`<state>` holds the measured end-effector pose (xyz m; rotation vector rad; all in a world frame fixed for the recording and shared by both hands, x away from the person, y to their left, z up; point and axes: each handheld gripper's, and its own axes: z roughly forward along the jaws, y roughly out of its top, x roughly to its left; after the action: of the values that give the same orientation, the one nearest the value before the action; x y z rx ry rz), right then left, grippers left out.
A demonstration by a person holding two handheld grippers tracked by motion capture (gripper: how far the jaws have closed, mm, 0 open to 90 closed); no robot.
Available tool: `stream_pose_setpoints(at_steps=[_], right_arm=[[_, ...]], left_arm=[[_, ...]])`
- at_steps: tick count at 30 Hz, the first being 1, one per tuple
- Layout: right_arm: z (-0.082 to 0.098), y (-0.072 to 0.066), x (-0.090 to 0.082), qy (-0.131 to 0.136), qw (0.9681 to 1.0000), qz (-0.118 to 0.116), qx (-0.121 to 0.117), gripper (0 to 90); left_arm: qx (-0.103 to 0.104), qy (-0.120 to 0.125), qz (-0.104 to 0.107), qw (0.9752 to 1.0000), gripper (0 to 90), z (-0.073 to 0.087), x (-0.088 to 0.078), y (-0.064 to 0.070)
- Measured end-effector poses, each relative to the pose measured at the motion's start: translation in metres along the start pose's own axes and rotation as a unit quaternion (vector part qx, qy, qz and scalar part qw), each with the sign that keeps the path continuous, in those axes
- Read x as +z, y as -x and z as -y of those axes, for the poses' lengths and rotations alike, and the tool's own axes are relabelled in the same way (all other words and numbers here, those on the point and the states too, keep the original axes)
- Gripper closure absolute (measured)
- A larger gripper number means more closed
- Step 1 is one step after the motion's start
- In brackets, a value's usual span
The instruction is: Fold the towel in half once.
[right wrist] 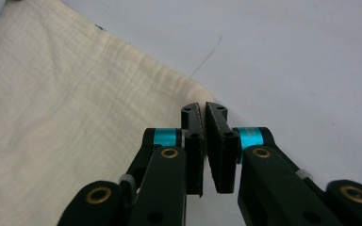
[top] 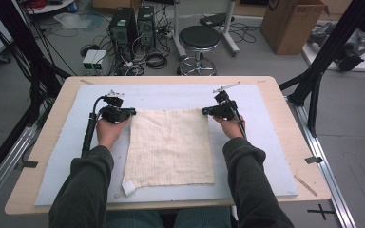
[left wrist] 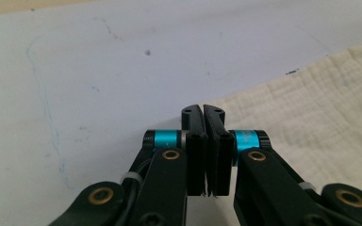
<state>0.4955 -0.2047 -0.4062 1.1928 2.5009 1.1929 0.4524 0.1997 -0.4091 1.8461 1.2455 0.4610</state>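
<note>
A cream, faintly checked cloth (top: 171, 147) lies spread flat on a pale blue mat (top: 266, 142). My left gripper (top: 132, 112) sits at the cloth's far left corner and my right gripper (top: 204, 111) at its far right corner, both pointing inward. In the left gripper view the jaws (left wrist: 202, 110) are pressed together, with the corner of the cloth (left wrist: 311, 103) running in to their tips. In the right gripper view the jaws (right wrist: 203, 107) meet at the tips on the corner of the cloth (right wrist: 52, 117). A small white tag (top: 128, 188) lies at the cloth's near left corner.
The mat covers most of a light wooden table (top: 290, 109). A thin wooden stick (top: 305, 185) lies near the table's right front edge. Beyond the far edge stand a black stool (top: 198, 40), computer towers (top: 123, 28) and a cardboard box (top: 290, 23).
</note>
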Motion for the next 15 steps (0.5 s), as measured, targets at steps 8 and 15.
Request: stream_pose_setpoints(at_steps=[8, 15], right_arm=[[-0.013, -0.001, -0.014, 0.033, 0.9994, -0.005, -0.003, 85.7], [-0.010, -0.004, -0.012, 0.022, 0.9996, -0.016, -0.003, 85.7]], left_arm=[[-0.010, 0.017, 0.004, 0.9998, 87.3, -0.006, -0.014, -0.008], [0.006, 0.013, 0.019, 0.9997, 87.4, -0.006, -0.018, -0.002]])
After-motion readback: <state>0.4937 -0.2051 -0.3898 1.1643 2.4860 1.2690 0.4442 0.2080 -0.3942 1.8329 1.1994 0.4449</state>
